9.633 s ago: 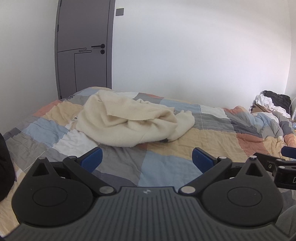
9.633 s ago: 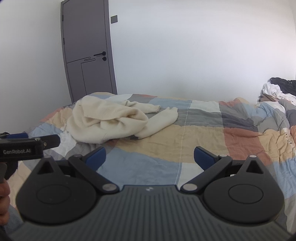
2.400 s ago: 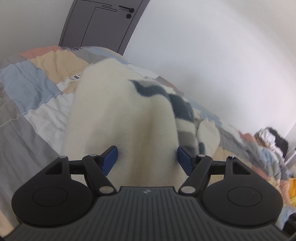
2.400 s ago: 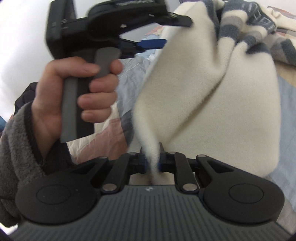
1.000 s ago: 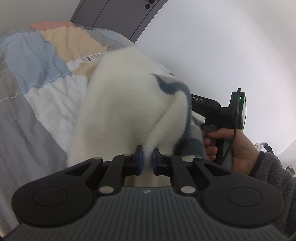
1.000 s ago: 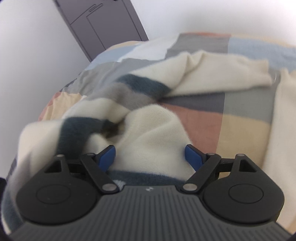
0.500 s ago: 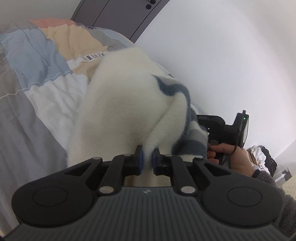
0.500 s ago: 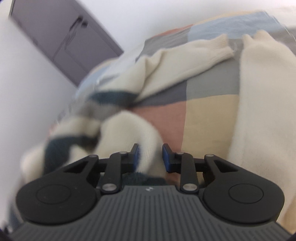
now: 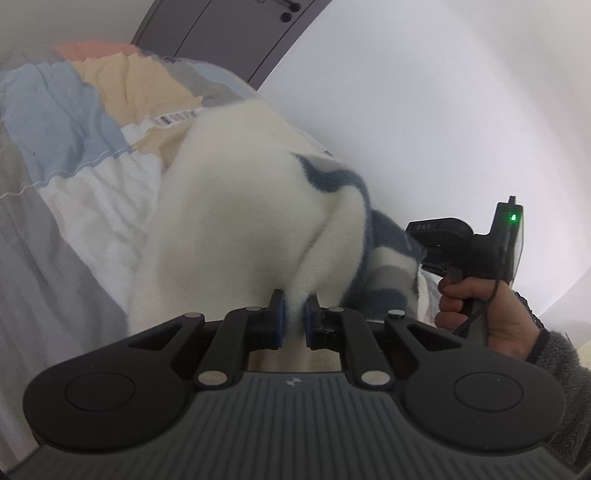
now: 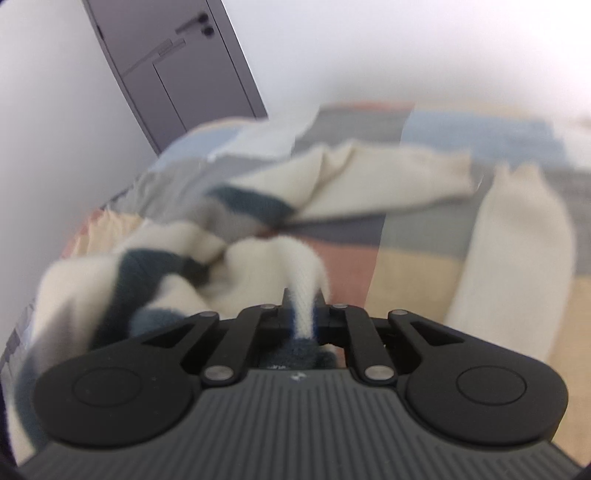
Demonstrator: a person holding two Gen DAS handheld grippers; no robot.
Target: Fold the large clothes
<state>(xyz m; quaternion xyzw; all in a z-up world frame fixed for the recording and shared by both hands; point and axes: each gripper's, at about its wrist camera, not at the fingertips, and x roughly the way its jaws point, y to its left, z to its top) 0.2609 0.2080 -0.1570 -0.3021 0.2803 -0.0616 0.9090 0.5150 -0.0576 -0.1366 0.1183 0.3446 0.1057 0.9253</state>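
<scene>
Two wrist-camera views over a bed (image 9: 66,206) covered with a patchwork quilt in blue, grey, peach and white squares.

Left wrist view: the left gripper (image 9: 293,319), low in the centre of the frame, is clenched on a fold of a cream sweater (image 9: 236,206) with dark blue and grey stripes. The fabric rises from between the blue pads and fills the middle of the frame, lifted off the quilt. At the right edge, a hand (image 9: 484,310) in a grey fleece sleeve (image 9: 561,373) grips the handle of the other tool, which shows a small green light. A grey door (image 9: 221,33) stands at the upper left against a white wall.

Right wrist view, blurred: the right gripper (image 10: 303,314), low centre, is clamped on a narrow cream ridge of the same sweater (image 10: 155,266), whose striped body bunches at the left of the frame. One cream sleeve (image 10: 369,184) lies flat across the quilt in the upper middle; another cream part (image 10: 517,251) lies at the right. The door (image 10: 173,62) appears at the upper left.
</scene>
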